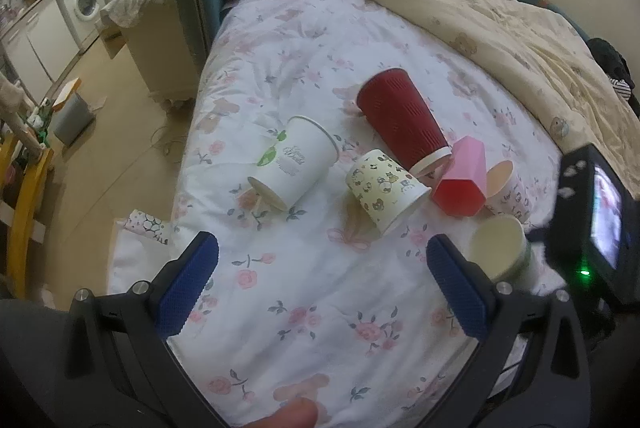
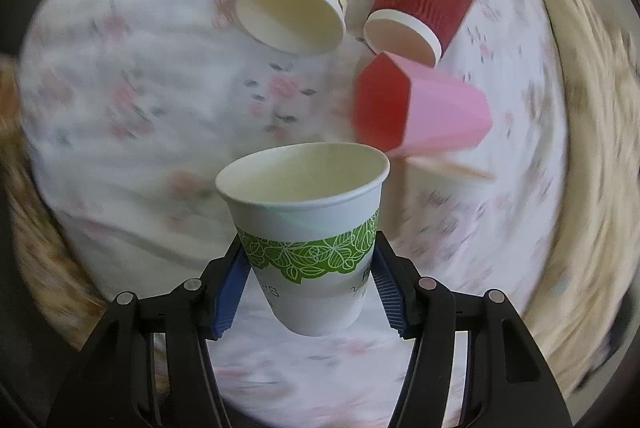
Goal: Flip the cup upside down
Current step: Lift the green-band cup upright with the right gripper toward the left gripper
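My right gripper (image 2: 308, 280) is shut on a white paper cup with a green leaf band (image 2: 306, 244), held mouth up above the bed. The same cup shows in the left wrist view (image 1: 500, 248), with the right gripper's body (image 1: 592, 216) beside it. My left gripper (image 1: 320, 268) is open and empty over the floral sheet, short of the cups. On their sides lie a white cup with a green logo (image 1: 298, 161), a cartoon-print cup (image 1: 386, 187), a red ribbed cup (image 1: 402, 115) and a pink faceted cup (image 1: 462, 179).
A small printed cup (image 1: 506, 189) stands behind the pink one. A cream duvet (image 1: 500, 11) is bunched along the far right of the bed. The bed's left edge (image 1: 188, 163) drops to the floor, with a grey bin (image 1: 72, 115) and cabinets beyond.
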